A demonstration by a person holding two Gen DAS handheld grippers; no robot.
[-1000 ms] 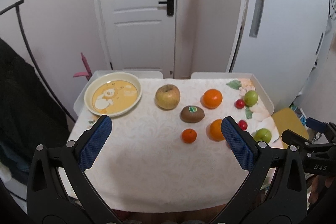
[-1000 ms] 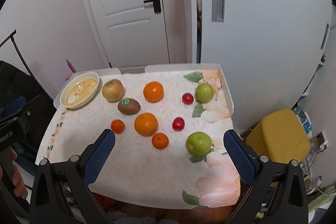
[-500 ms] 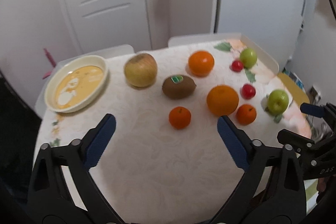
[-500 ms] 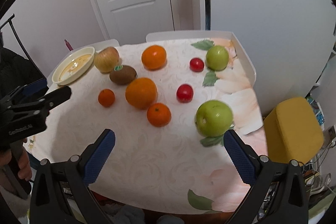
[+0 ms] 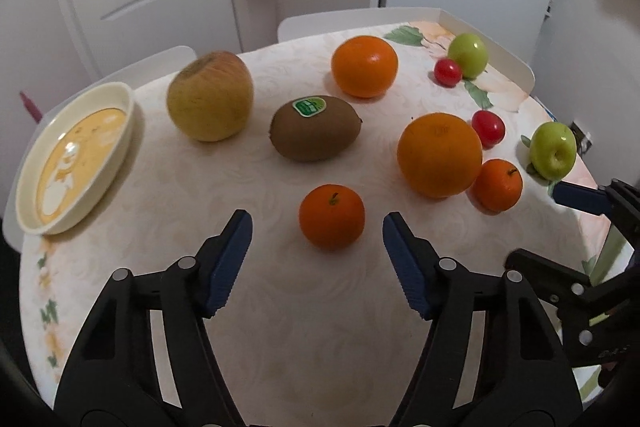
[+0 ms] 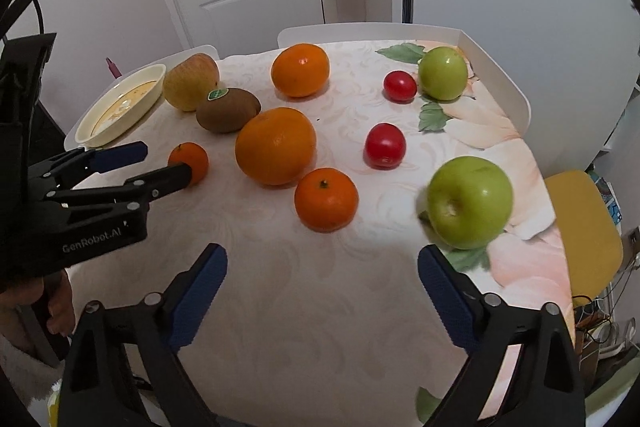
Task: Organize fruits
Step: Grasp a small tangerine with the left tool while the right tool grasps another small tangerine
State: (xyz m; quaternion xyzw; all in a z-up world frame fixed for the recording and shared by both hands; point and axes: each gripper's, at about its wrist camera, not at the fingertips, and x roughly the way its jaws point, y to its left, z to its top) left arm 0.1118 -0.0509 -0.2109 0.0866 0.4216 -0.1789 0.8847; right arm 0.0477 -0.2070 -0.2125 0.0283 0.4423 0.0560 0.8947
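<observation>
My left gripper (image 5: 317,227) is low over the table, jaws closing. A small mandarin (image 5: 332,217) sits between its fingertips with a gap on each side. From the right wrist view, that gripper (image 6: 166,159) reaches the same mandarin (image 6: 189,163) from the left. My right gripper (image 6: 323,255) is open and closing slightly, with nothing between its pads. A second mandarin (image 6: 326,199) lies just ahead of it, and a green apple (image 6: 470,203) ahead of its right finger. A yellow-and-cream plate (image 5: 120,107) stands empty at far left.
On the cloth lie a yellowish apple (image 5: 210,95), a kiwi (image 5: 314,129), two oranges (image 5: 364,65) (image 5: 440,155), two cherry tomatoes (image 5: 448,73) (image 5: 488,129) and another green apple (image 5: 468,55). A yellow stool (image 6: 580,227) stands beside the table's right edge.
Both grippers have come down toward the table and the fruit looms larger. The left jaws have narrowed around the small mandarin. The right jaws have narrowed a little.
</observation>
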